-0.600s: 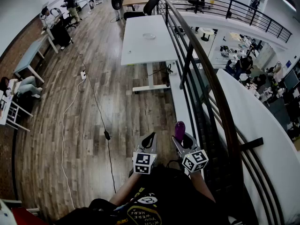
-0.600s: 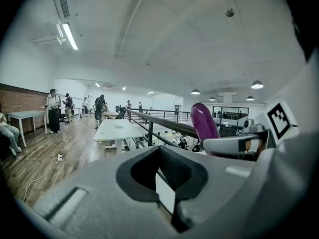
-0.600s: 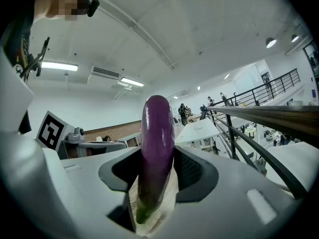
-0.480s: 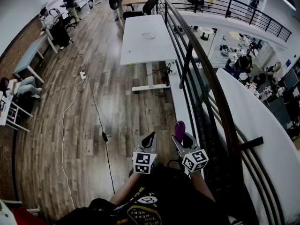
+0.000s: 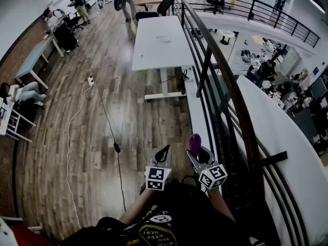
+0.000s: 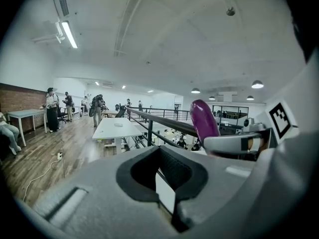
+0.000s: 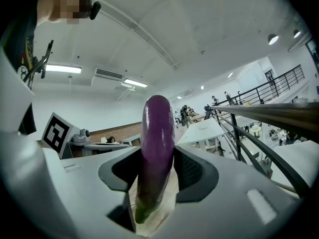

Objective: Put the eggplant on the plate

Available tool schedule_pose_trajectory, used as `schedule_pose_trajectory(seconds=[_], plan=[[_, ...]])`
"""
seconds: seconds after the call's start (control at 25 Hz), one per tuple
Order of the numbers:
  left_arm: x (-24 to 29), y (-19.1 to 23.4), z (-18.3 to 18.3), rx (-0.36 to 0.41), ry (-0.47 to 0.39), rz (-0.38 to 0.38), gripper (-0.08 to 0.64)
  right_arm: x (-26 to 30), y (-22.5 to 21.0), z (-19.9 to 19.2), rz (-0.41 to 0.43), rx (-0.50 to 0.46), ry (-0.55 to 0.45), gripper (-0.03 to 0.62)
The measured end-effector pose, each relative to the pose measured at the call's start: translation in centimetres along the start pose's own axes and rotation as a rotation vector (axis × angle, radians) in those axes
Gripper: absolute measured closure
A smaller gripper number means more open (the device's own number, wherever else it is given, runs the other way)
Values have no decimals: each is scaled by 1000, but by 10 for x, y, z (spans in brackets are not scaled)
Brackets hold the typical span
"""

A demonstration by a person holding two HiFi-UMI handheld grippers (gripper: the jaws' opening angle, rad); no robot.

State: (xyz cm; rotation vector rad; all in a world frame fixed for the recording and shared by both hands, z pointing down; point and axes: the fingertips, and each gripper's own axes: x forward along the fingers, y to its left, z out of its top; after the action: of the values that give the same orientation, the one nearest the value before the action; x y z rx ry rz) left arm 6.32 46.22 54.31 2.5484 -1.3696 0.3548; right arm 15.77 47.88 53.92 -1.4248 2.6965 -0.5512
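A purple eggplant (image 5: 195,143) stands upright between the jaws of my right gripper (image 5: 197,154), which is shut on it; its green stem end points down (image 7: 157,143). My left gripper (image 5: 164,152) is beside it on the left, jaws together with nothing in them. From the left gripper view the eggplant (image 6: 204,121) rises to the right of the left gripper (image 6: 162,176). Both grippers are held out in front of my body above the wooden floor. A pale plate (image 5: 163,38) lies on a long white table (image 5: 154,55) far ahead.
A black metal railing (image 5: 225,86) with a dark handrail runs close along my right side. A cable (image 5: 105,122) and a power strip lie across the wooden floor at left. Several people, chairs and desks stand at the far left and far end.
Both grippers and the eggplant keep their pose in the head view. A person near the far end of the white table has stepped to the left.
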Motion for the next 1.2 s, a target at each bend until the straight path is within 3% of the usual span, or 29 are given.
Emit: schedule_pose_trajectory(seconds=[0.28,0.72,1.2], plan=[[-6,5,-4,-2,20,8,554,11,20,0,80,16,1,391],[26,50,-7,-38,58,-20,554,76,10,0,85,69,41,391],[86,157,52,-12,-25,-50,554,190,-10,49,39,2,-1,391]])
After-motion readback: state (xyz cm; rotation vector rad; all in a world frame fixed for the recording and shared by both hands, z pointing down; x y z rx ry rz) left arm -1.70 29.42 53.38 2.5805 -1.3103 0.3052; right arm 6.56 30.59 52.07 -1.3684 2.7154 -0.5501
